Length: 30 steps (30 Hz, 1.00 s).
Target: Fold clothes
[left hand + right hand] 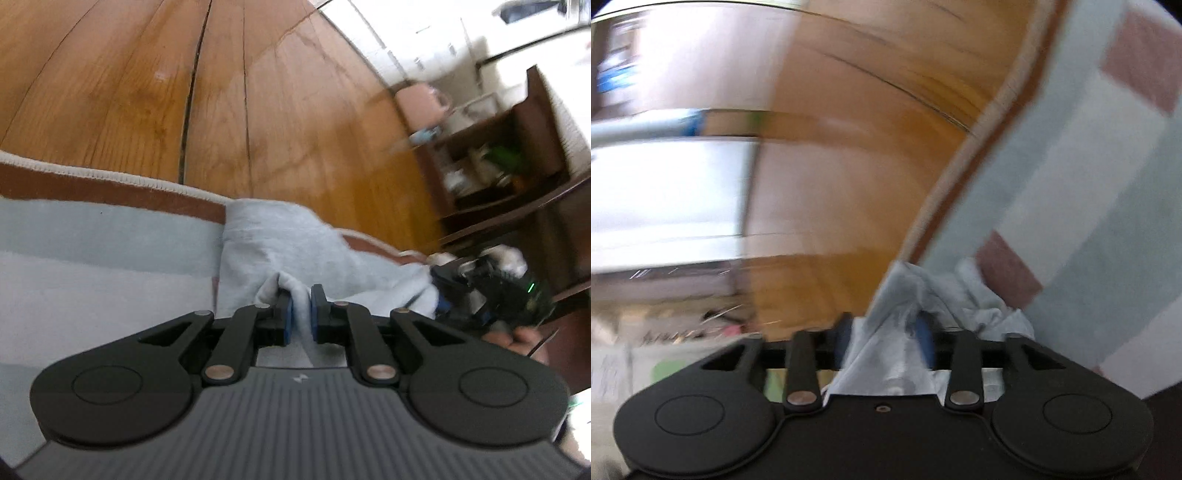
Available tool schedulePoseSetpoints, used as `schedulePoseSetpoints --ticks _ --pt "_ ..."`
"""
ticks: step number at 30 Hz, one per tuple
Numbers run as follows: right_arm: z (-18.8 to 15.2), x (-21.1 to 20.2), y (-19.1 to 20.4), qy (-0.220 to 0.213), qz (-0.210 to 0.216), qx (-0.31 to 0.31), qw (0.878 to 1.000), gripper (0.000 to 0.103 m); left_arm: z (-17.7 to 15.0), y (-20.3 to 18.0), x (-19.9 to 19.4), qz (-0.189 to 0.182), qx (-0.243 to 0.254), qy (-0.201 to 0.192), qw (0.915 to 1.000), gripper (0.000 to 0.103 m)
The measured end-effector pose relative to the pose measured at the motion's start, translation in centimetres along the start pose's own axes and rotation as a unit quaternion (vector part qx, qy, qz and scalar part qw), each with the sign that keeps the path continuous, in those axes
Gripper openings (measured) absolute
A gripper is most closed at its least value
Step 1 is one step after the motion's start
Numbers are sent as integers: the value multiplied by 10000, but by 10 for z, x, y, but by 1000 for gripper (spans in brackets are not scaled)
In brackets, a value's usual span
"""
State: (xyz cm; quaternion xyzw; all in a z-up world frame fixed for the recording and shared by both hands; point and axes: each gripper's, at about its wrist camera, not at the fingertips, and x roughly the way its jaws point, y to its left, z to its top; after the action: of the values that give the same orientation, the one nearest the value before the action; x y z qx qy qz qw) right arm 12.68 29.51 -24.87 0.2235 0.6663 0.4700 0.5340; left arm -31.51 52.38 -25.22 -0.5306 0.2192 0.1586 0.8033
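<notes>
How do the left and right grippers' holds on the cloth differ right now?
The left gripper pinches a thin, single ridge of the pale blue garment; the right gripper clamps a thicker, crumpled bunch. The left view is fairly sharp; the right view is motion-blurred. Both are shut on the same garment, above the striped rug.

Black gripper [300,314], blue pads [289,317], brass rivets

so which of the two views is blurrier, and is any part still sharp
Right wrist view: heavy motion smear over floor and rug; only the right gripper stays crisp. Left wrist view: mostly sharp on left gripper and pale garment, blurred toward the shelf.
</notes>
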Motion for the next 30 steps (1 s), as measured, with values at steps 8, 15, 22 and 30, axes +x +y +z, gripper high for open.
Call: schedulePoseSetpoints --ticks 8,15,22,30 --pt "-53 -39 15 -481 -551 -1861 9798 58 -1 -30 -48 -59 922 -1619 9825 70" --pt "-78 -8 16 -547 -1461 -3114 9374 59 -11 -57 -53 413 2535 -1292 9578 70" --pt "-66 25 19 -826 -2152 -3965 8886 34 -33 -78 14 708 3406 -430 9365 74" --pt "-32 17 17 -1436 -2908 -3643 8730 2 -2 -48 40 2057 2411 -302 9480 74"
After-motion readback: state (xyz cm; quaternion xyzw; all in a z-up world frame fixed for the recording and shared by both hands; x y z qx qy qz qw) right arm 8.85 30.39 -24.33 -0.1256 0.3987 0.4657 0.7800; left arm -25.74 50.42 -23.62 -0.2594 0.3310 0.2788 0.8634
